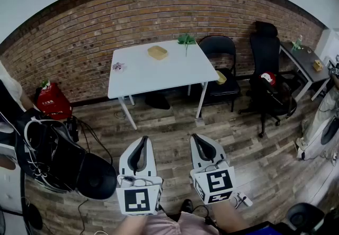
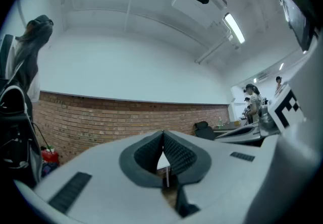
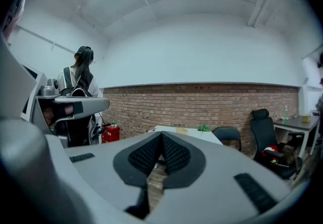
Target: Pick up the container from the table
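A small tan container [image 1: 157, 52] lies on the white table [image 1: 153, 72] far ahead, near its back edge; it shows as a yellowish patch [image 3: 182, 130] in the right gripper view. My left gripper [image 1: 142, 142] and right gripper [image 1: 199, 140] hover over the wooden floor, well short of the table. Both are shut with nothing between the jaws, whose tips meet in each gripper view, at the left gripper [image 2: 163, 135] and the right gripper [image 3: 161, 137]. They point roughly level toward the table.
A green plant [image 1: 186, 39] and a small pinkish item [image 1: 117, 66] also sit on the table. Black chairs [image 1: 220, 70] stand to its right, an office chair [image 1: 267, 70] beyond. A red bag [image 1: 52, 102] and black equipment [image 1: 58, 157] lie at left. A person [image 3: 78, 81] stands at left.
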`<action>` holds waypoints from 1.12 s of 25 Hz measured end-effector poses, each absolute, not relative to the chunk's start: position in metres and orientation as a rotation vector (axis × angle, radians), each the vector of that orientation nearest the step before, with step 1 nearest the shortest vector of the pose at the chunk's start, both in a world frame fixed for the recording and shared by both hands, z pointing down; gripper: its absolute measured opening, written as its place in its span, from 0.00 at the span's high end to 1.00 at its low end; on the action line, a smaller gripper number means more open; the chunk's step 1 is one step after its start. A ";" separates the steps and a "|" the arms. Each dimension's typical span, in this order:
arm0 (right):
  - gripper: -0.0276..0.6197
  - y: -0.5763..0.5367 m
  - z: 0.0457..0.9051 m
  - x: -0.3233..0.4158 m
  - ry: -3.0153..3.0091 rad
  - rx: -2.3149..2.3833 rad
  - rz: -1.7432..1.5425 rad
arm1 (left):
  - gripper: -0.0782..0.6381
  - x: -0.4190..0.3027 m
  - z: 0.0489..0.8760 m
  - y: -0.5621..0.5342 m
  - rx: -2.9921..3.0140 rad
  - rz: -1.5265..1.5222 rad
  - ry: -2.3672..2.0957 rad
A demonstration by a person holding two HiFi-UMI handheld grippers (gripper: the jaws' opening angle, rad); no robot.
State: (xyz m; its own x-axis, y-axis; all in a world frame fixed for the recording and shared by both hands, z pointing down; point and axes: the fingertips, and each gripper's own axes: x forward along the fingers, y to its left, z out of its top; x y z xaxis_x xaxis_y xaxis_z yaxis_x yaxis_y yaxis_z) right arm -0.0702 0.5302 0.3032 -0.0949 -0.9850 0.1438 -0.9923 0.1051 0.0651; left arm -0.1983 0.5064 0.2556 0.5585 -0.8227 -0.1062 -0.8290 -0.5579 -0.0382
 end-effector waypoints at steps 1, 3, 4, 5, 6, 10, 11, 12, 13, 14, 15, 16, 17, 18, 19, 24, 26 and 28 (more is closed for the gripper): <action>0.96 0.530 0.304 -0.069 -2.219 2.003 0.074 | 0.88 -0.198 0.257 0.507 -2.687 0.100 1.423; 0.96 0.531 0.304 -0.068 -2.220 2.001 0.075 | 0.88 -0.196 0.257 0.508 -2.677 0.091 1.416; 0.96 0.532 0.305 -0.067 -2.220 2.001 0.075 | 0.88 -0.195 0.257 0.509 -2.680 0.096 1.419; 0.96 0.534 0.305 -0.066 -2.218 2.003 0.073 | 0.88 -0.194 0.257 0.510 -2.684 0.102 1.424; 0.96 0.535 0.304 -0.065 -2.215 2.011 0.070 | 0.88 -0.193 0.257 0.512 -2.688 0.107 1.429; 0.66 0.536 0.304 -0.058 -2.256 2.013 0.110 | 0.88 -0.189 0.258 0.515 -2.679 0.090 1.438; 0.58 0.535 0.304 -0.056 -2.275 2.003 0.122 | 0.88 -0.188 0.259 0.515 -2.669 0.076 1.434; 0.59 0.536 0.304 -0.053 -2.280 2.001 0.121 | 0.88 -0.187 0.260 0.515 -2.659 0.063 1.432; 0.59 0.536 0.304 -0.050 -2.276 2.001 0.110 | 0.88 -0.185 0.261 0.515 -2.653 0.052 1.435; 0.60 0.536 0.304 -0.046 -2.272 2.000 0.100 | 0.88 -0.182 0.262 0.515 -2.648 0.045 1.441; 0.60 0.535 0.303 -0.041 -2.271 1.999 0.092 | 0.88 -0.179 0.262 0.515 -2.645 0.041 1.446; 0.61 0.534 0.302 -0.038 -2.273 1.997 0.086 | 0.88 -0.176 0.262 0.515 -2.642 0.039 1.452; 0.61 0.533 0.302 -0.034 -2.276 1.995 0.080 | 0.88 -0.174 0.262 0.514 -2.639 0.036 1.459; 0.62 0.532 0.302 -0.031 -2.280 1.991 0.076 | 0.88 -0.171 0.263 0.514 -2.634 0.033 1.467; 0.62 0.531 0.302 -0.028 -2.284 1.985 0.073 | 0.88 -0.169 0.264 0.514 -2.629 0.030 1.475; 0.63 0.526 0.296 -0.010 -2.299 1.956 0.056 | 0.88 -0.157 0.259 0.514 -2.606 0.043 1.515; 0.64 0.518 0.290 -0.003 -2.300 1.950 0.072 | 0.88 -0.154 0.251 0.506 -2.599 0.023 1.533; 0.64 0.506 0.285 0.002 -2.300 1.937 0.094 | 0.88 -0.151 0.246 0.495 -2.603 -0.001 1.552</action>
